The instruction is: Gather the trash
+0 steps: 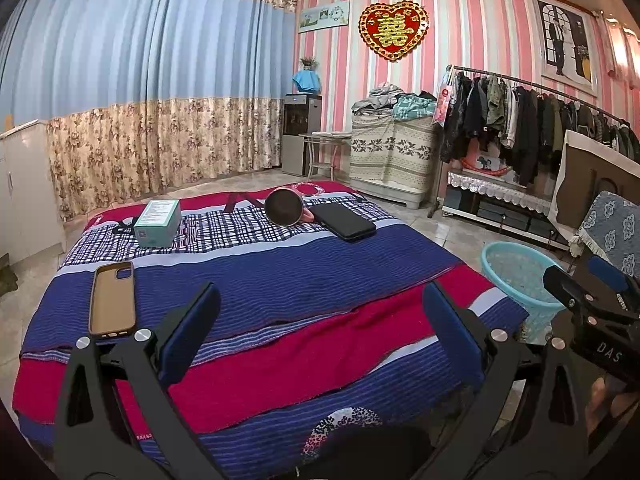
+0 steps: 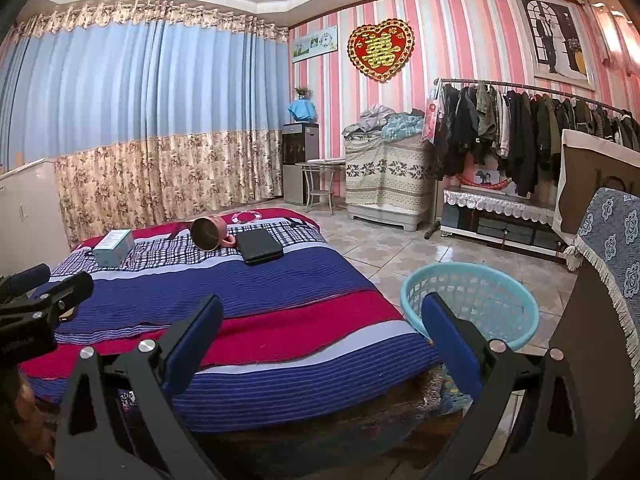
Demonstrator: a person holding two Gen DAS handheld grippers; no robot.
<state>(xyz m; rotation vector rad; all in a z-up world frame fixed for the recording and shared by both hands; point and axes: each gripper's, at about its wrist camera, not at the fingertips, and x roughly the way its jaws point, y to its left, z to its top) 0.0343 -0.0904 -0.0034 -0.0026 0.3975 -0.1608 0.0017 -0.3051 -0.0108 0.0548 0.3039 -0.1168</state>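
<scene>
Bed w/ striped blanket holds phone case, teal box, tipped mug (inside looks empty), black case. Blue basket on floor just beside bed, contents unclear. Left gripper and right gripper: jaws spread, holding nothing.

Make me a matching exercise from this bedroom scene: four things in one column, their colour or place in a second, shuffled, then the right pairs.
Things:
1. phone case
2. basket
3. box
4. mug

Descriptions:
A. pale blue, on the floor beside the bed
B. lying on its side, opening toward the cameras
C. tan inside, flat near the bed's left edge
D. mint green, on the checked stripe

Pairs: 1-C, 2-A, 3-D, 4-B
</scene>
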